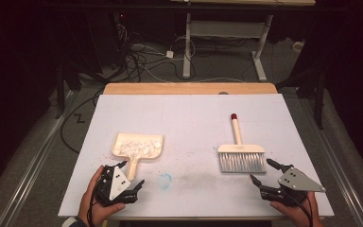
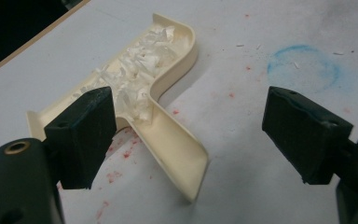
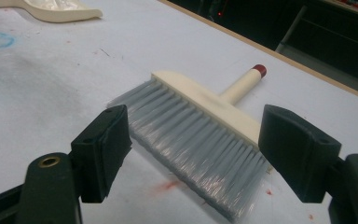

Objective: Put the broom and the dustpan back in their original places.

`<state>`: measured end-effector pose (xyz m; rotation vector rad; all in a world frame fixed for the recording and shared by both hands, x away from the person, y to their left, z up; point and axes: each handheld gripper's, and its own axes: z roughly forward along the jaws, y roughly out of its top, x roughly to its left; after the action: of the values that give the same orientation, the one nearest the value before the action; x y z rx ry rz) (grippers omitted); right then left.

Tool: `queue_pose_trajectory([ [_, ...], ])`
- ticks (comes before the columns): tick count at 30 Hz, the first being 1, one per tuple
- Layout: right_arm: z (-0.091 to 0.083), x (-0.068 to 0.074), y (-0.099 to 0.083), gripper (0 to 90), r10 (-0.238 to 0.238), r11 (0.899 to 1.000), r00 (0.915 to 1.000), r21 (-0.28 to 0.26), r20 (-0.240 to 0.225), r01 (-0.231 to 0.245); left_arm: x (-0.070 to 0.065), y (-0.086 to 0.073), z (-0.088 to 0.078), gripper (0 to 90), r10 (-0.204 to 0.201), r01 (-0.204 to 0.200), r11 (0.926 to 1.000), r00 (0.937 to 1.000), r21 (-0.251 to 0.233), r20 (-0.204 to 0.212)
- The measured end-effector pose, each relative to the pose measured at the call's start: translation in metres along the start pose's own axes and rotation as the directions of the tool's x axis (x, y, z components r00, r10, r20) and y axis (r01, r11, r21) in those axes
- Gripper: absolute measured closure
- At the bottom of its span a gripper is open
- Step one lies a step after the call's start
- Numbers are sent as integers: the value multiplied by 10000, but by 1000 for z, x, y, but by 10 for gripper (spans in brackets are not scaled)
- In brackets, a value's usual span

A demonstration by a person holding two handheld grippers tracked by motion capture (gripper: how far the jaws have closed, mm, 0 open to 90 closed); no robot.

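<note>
Holding both grippers wide and empty: my left gripper (image 1: 131, 174) sits lower left by the cream plastic dustpan (image 1: 137, 146), my right gripper (image 1: 264, 171) lower right by the grey-bristled hand brush (image 1: 241, 156).

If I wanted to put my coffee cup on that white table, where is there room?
The widest bare stretch is the far half of the table, beyond the dustpan and the brush. The middle strip between those two is also free, though smudged. The near edge is crowded: the left gripper sits at the dustpan's handle, the right gripper just before the brush's bristles.
</note>
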<state>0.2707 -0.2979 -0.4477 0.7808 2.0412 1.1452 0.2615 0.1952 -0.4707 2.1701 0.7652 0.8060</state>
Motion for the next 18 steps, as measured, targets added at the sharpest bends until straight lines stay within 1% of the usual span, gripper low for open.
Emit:
queue_pose_trajectory([
  [2,0,0,0,255,7,10000,10000,23,-11,-7,-1,0,0,169,109,-109,9999,9999,57,32],
  [10,1,0,0,255,-60,9999,10000,137,-16,60,-2,1,3,169,168,-170,9998,9998,137,136],
  [13,1,-1,0,255,-71,9999,10000,157,-11,71,-2,0,4,169,215,-219,9995,9997,247,152],
  [18,3,-1,-1,255,-42,9998,10000,208,-75,44,-1,1,4,169,139,-143,9996,9997,237,204],
])
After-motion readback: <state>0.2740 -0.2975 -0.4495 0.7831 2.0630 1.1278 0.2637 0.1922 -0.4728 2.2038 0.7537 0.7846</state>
